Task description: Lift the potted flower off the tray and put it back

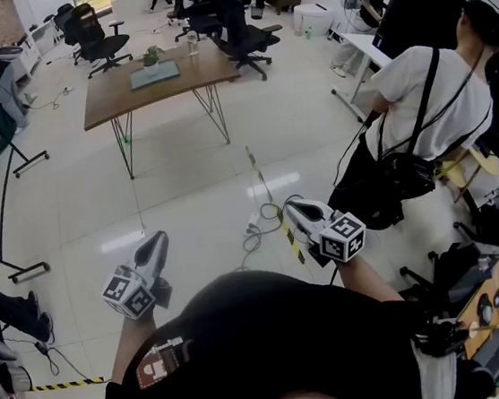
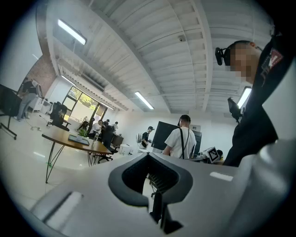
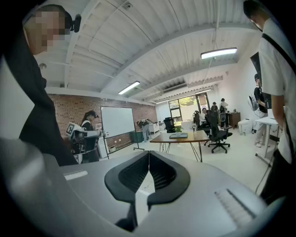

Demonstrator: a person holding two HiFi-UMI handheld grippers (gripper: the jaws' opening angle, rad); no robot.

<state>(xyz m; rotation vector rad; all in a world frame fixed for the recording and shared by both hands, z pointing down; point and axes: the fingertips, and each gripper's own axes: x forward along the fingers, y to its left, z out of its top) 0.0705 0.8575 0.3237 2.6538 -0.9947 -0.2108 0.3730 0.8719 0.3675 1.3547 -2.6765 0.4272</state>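
Close to the body, the left gripper [image 1: 155,244] and right gripper [image 1: 293,208] hang with jaws closed and empty, while the potted flower [image 1: 152,58] sits on its tray [image 1: 167,72] on the distant table [image 1: 120,100], so the lift has not begun and the next move is probably to walk over and open the jaws.

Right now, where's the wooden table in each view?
Head view: wooden table near the top, left of centre.
Left gripper view: at the left, about mid-height.
Right gripper view: just right of centre.
Shared landmark: person in white T-shirt.
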